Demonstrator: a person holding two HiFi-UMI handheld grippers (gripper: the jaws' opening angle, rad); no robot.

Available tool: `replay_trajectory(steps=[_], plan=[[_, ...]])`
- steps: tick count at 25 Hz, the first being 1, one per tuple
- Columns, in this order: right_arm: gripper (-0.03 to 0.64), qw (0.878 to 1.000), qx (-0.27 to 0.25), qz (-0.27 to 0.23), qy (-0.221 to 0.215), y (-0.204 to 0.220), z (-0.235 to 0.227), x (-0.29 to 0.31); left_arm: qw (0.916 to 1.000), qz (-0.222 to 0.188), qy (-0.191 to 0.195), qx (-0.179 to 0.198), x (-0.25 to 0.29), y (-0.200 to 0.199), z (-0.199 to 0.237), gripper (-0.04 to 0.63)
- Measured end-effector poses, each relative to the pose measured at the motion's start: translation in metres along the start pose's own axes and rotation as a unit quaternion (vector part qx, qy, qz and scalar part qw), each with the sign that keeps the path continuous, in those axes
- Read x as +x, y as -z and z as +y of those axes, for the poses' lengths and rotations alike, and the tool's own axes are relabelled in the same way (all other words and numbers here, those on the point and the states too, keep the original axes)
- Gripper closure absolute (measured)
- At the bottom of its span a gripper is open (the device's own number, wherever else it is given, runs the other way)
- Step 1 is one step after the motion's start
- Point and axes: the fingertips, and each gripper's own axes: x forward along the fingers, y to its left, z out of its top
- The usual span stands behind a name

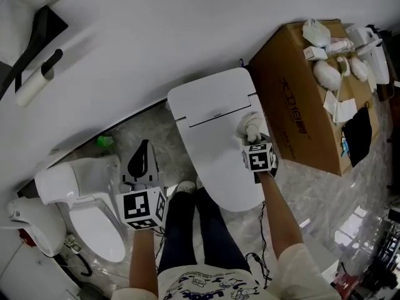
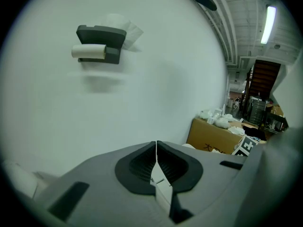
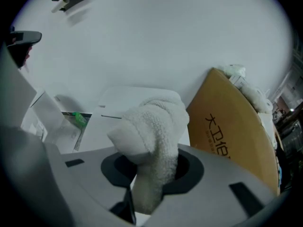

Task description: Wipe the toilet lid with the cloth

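So the right gripper [image 3: 150, 176] has its jaws clamped on the cloth [image 3: 152, 124], a fluffy white towel-type thing. It's bunched up and sticks out well past the jaw tips in a fat folded lump.

In the head view the cloth sits right ahead of that gripper, over the far right part of the toilet lid [image 1: 209, 149], close to the seam at the back. Whether it's actually pressing on the lid or just hanging above it is hard to call from these angles. The lid is closed, white, and stretches out under and to the left of the right gripper.

Just off that gripper's right side is a big cardboard box [image 1: 299, 108] with white odds and ends piled on top.

The left gripper [image 2: 156, 167] is closed up with nothing in it; the two pads meet in a thin line. It's held well apart from the right one, off to its left, beside the lid and not over it, pointing at the plain white wall.

Up on that wall, ahead of it and to the upper left, there's a dark paper roll holder [image 2: 100, 44]. A second toilet [image 1: 94, 214] with its seat showing is on the left gripper's left. The person's dark-trousered legs [image 1: 194, 230] are between the two grippers.
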Motion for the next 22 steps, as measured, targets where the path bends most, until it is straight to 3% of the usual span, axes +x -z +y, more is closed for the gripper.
replay_trajectory(steps=[15, 22], plan=[[0.509, 0.999, -0.014, 0.035, -0.01, 0.009, -0.005, 0.069, 0.9999, 0.008, -0.005, -0.01, 0.02, 0.027, -0.01, 0.583], [0.509, 0.997, -0.023, 0.075, -0.005, 0.018, -0.004, 0.092, 0.9998, 0.013, -0.008, -0.014, 0.02, 0.038, -0.005, 0.583]])
